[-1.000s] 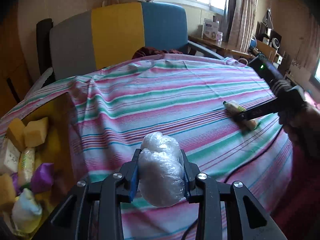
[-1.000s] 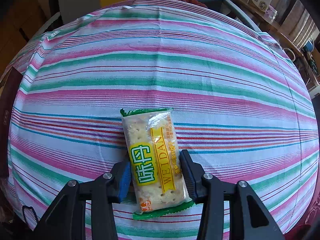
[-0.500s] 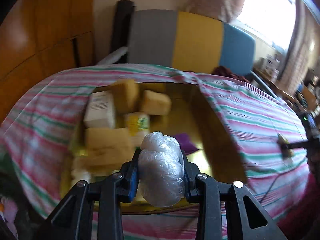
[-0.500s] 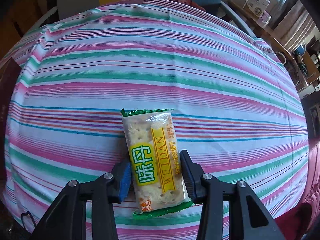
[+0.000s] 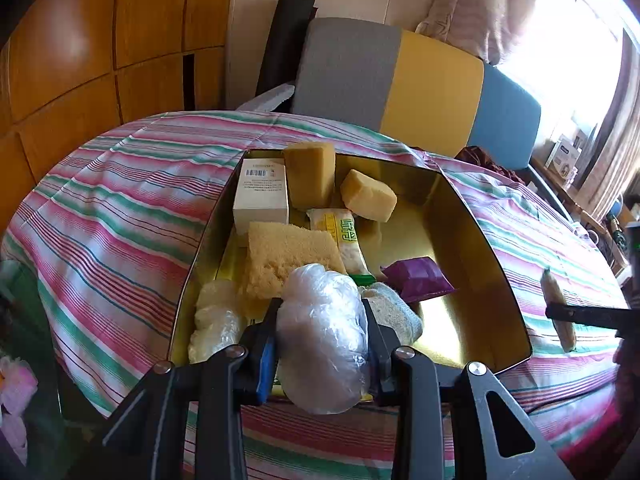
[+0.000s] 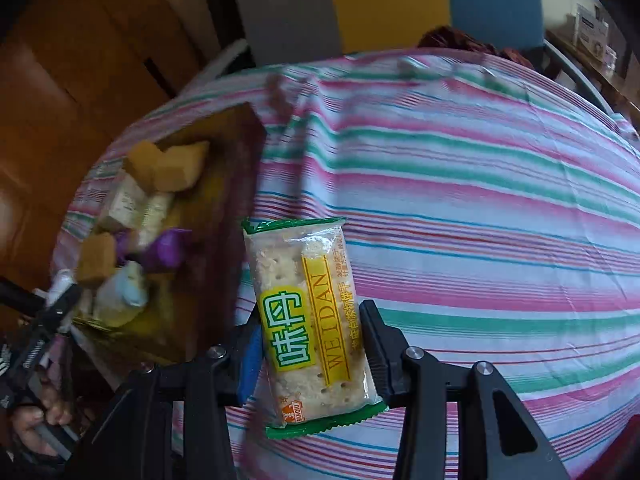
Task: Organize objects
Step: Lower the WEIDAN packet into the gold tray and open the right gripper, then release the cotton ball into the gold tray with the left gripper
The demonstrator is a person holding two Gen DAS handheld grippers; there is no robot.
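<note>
Striped cloth point(image 5: 120, 216) in pink, green and white covers the table and fills most of both views. Behind it, at twelve o'clock in the left wrist view, stands a chair back point(image 5: 400, 76) in grey, yellow and blue panels, with wooden panelling point(image 5: 80, 40) at ten o'clock. On the cloth sits a gold box point(image 5: 472, 240), open-topped, at the centre of the left view and at nine o'clock in the right one. Inside it lie a white carton point(image 5: 262, 200) at the far left, two yellow sponge blocks point(image 5: 312, 172) at the far end, a flat sponge point(image 5: 288, 256) in the middle, a cracker packet point(image 5: 344, 236) just beside that, a purple sachet point(image 5: 420, 280) toward three o'clock, and a clear plastic bundle point(image 5: 216, 316) at the near left corner. The left tool point(image 5: 320, 336) is clamped on a wad of clear plastic wrap point(image 5: 324, 328), held over the near edge of the box. The right tool point(image 6: 312, 344) is closed on a packet of crackers point(image 6: 308, 312) marked WEIDAN, gripped across its lower half and held above the cloth, just right of the box. A person's hand point(image 6: 36, 424) shows at seven o'clock in the right view, on the other tool's handle.
</note>
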